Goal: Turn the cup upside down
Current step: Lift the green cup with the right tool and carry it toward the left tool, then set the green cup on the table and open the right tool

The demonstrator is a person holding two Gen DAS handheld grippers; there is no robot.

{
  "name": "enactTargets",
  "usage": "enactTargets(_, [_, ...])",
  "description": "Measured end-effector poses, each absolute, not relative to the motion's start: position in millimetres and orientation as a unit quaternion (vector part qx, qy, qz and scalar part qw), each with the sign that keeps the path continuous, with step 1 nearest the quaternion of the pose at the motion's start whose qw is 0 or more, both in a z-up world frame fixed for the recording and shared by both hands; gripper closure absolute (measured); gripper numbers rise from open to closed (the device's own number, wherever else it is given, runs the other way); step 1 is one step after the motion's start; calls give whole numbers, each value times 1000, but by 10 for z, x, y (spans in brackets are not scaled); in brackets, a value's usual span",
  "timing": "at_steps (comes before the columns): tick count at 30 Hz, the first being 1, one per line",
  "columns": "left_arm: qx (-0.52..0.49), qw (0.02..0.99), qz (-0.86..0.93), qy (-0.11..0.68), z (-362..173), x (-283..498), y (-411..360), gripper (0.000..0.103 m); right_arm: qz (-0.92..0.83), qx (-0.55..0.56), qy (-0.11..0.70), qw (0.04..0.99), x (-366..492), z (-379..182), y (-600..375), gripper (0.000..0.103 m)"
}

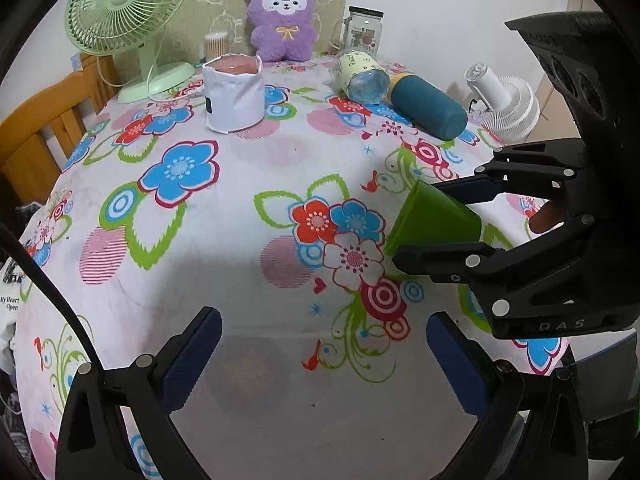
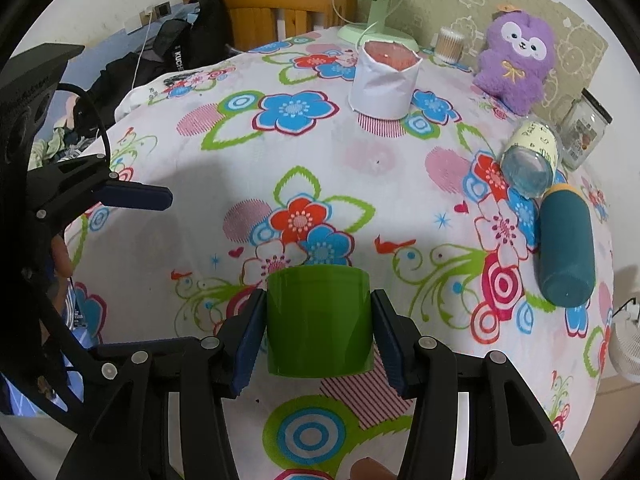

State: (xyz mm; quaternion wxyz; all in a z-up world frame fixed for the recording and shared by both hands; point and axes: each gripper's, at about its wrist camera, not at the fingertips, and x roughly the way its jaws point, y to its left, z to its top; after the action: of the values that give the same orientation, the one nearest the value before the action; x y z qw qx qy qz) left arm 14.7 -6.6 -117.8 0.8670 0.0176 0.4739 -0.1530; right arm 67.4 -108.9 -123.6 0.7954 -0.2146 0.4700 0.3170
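A green plastic cup (image 2: 319, 320) sits between the blue pads of my right gripper (image 2: 319, 330), which is shut on it. In the left wrist view the cup (image 1: 434, 220) is held tilted, rim toward the left and low over the floral tablecloth, with the right gripper (image 1: 420, 222) gripping it from the right. My left gripper (image 1: 324, 354) is open and empty above the near part of the table. It shows at the left of the right wrist view, one blue pad (image 2: 136, 196) sticking out.
A white paper-wrapped container (image 1: 234, 94), green desk fan (image 1: 128, 12), purple plush (image 1: 282, 20), glass jar (image 1: 362, 32), a lying clear bottle (image 1: 362, 76) and a lying teal bottle (image 1: 430, 108) stand at the far side. A white fan (image 1: 506, 104) is at right, a wooden chair (image 1: 48, 128) at left.
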Motion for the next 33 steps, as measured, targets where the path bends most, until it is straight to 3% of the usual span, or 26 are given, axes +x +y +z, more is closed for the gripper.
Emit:
enactTargets(7, [11,866,-152,476,-1188,118,-90,0,317,-214,469,796,654,-1240,-1099,45])
enactTargets(10, [7,866,-150,477,-1189,121,-86,0,314,-209,472,797,661,-1227,-1130,23])
enactTargets(33, [-15,868,-163,469,-1064,24,-73,0,305,-103,485,813,359,-1188,-2017,22])
